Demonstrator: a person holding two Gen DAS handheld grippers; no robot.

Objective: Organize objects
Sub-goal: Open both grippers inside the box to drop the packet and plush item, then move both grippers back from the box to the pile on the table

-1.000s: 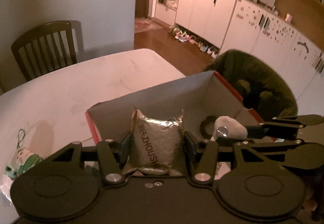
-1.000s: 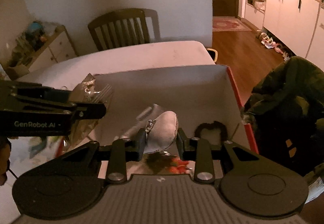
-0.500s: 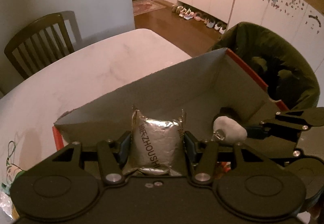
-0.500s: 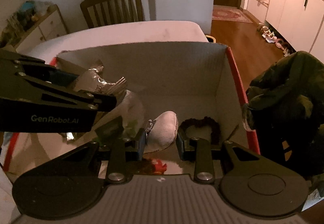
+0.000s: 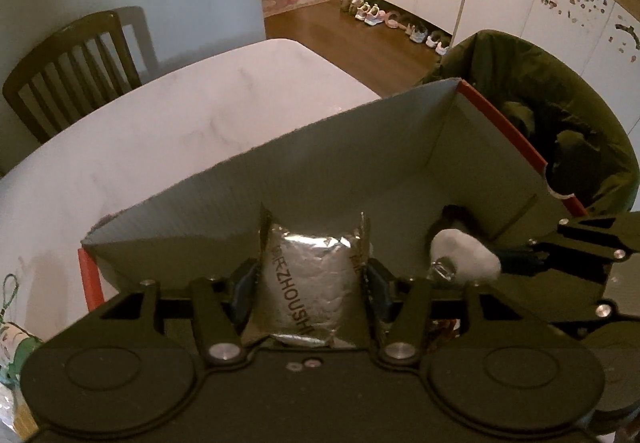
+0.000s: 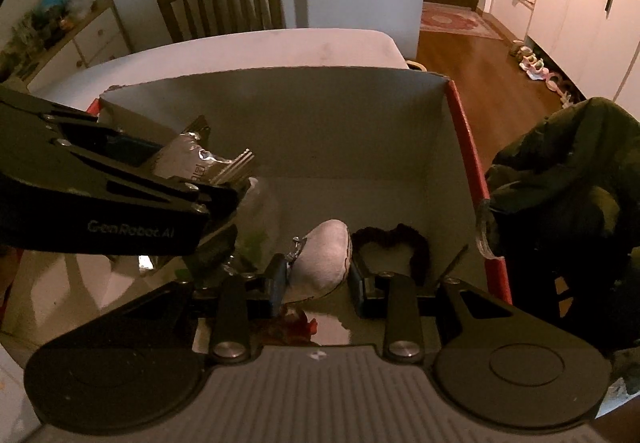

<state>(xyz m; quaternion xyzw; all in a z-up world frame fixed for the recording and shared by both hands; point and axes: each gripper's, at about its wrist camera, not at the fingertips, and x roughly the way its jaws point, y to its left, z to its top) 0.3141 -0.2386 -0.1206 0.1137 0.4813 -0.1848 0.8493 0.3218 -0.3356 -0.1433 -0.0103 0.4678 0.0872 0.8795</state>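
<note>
You held the left gripper (image 5: 312,279) clamped on a silver foil pouch (image 5: 314,283) over the open cardboard box (image 6: 320,123). Your right gripper (image 6: 318,275) pinched a grey plush keychain (image 6: 324,259) inside the box (a dark scrunchie (image 6: 394,239) lay just beside it on the floor).

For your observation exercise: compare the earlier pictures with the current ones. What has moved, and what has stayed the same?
Both grippers have moved forward and down into the cardboard box. The left gripper still clamps the silver foil pouch; the right gripper still holds the white plush piece. Nothing was released. The dark scrunchie lies unmoved on the box floor.
</note>
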